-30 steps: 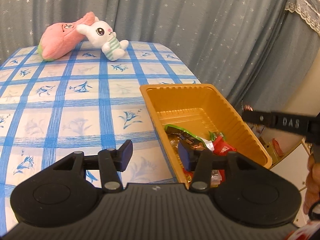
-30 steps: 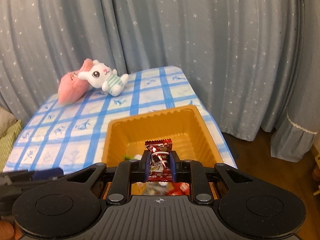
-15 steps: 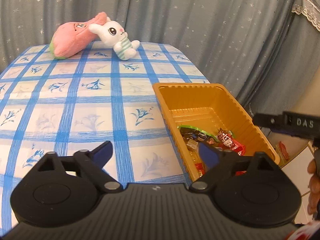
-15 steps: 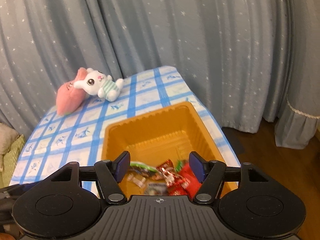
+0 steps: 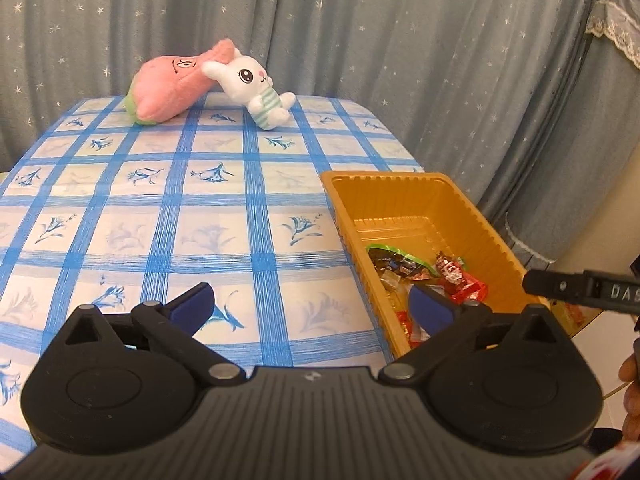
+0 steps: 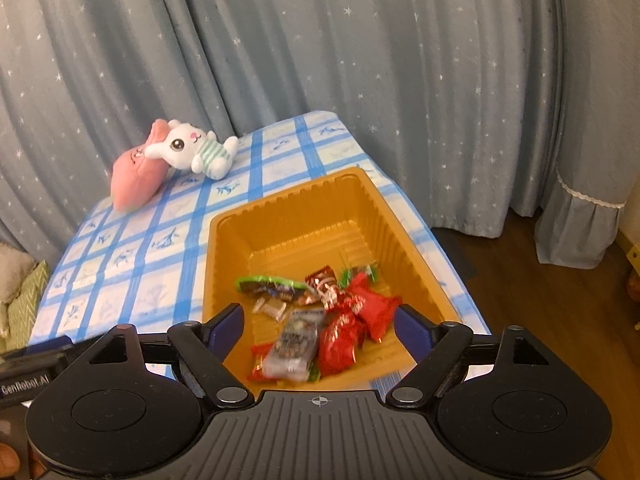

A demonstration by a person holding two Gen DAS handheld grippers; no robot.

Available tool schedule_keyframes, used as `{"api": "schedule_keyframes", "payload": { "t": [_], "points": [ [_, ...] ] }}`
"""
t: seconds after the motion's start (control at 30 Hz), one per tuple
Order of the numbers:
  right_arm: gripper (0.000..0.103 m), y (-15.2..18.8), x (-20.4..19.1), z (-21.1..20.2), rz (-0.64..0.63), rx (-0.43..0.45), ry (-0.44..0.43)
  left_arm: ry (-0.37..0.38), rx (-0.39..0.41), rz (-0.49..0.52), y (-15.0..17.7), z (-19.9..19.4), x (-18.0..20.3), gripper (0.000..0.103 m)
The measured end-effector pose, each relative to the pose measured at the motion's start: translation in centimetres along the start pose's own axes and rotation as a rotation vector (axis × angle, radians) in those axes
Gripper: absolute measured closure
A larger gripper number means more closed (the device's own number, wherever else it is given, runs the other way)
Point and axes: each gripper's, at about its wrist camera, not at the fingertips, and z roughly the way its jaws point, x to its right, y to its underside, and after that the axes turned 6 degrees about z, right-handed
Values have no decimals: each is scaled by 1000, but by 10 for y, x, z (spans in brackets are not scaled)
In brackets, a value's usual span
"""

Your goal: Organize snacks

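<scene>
An orange plastic tray (image 6: 296, 216) (image 5: 404, 178) sits at the right edge of the blue-checked table. Several wrapped snacks (image 6: 320, 316) (image 5: 424, 270) lie in its near half: red packets, a green-edged one, a silver one. My right gripper (image 6: 318, 322) hangs above the tray's near end, its jaws opening, nothing pressed between the pads. My left gripper (image 5: 310, 304) is over the table beside the tray's left wall, jaws opening wide and empty. The right gripper's finger (image 5: 580, 290) shows at the right edge of the left wrist view.
A pink plush (image 5: 172, 84) and a white bunny plush (image 5: 256, 88) lie at the table's far end, before a grey star-print curtain (image 5: 360, 40). The table's right edge drops to a wooden floor (image 6: 560, 300). A person's hand (image 5: 632, 376) shows at the right.
The right gripper opened and let go of the red snack packet, which now lies in the tray. The left gripper opened wide. Both drew back from the tray.
</scene>
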Motion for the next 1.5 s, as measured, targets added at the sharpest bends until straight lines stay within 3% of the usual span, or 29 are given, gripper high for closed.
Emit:
{"api": "schedule_keyframes", "payload": {
  "t": [0.9,1.5],
  "points": [
    [19,62,-25,-86,-93,-16,19,-47,-25,22,39,-98,8,0],
    [19,99,-27,-125,-130,-14,47,-67,-28,70,74,-131,30,0]
  ]
}}
